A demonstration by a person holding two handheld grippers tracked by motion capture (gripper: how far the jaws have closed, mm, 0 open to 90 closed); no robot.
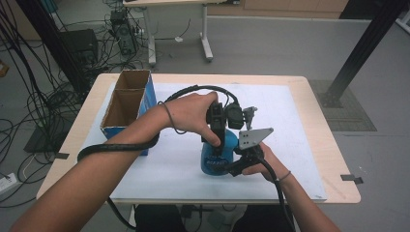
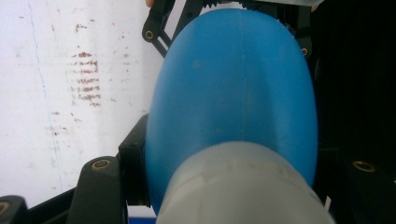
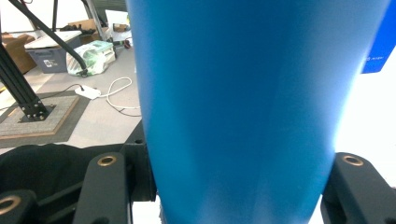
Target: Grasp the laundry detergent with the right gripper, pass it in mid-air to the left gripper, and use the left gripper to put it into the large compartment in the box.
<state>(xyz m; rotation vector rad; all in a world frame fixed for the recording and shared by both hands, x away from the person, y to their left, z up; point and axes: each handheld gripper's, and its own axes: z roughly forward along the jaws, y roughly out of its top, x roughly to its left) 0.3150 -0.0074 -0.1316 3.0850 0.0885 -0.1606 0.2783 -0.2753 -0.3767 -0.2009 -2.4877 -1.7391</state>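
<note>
bottle: blue plastic bottle (image 1: 218, 154) standing upright on the white mat (image 1: 300, 145), near the tabletop's (image 1: 333, 145) front edge, about 6 o'clock from the middle of the mat.

left gripper: the left gripper (image 1: 215, 137) comes down from above at the bottle's 12 o'clock, jaws clamped around the pale neck/cap end (image 2: 243, 186).

right gripper: the right gripper (image 1: 240, 162) comes in from the bottle's 3 o'clock, jaws squeezed onto the blue body (image 3: 243, 112) low down.

feel: my guess is light and fairly stiff, but smooth plastic, so slippery. Looks round and tapered, so it could twist in a two-jaw pinch.

where to grab: I'd say body with one side, neck or cap with the other, pretty much as it is now. Low on the body keeps it from tipping. Can't tell whether there's liquid inside, so don't assume it's weightless.

high view: gives you the whole layout, the open cardboard box (image 1: 126, 104) at the bottle's 10 o'clock, well apart, plus both forearms.

left gripper view: looks down the shoulder of the bottle, shows the pale top piece and the stained mat (image 2: 70, 93).

right gripper view: side-on look at the body, with floor clutter behind at 9 o'clock.
</note>
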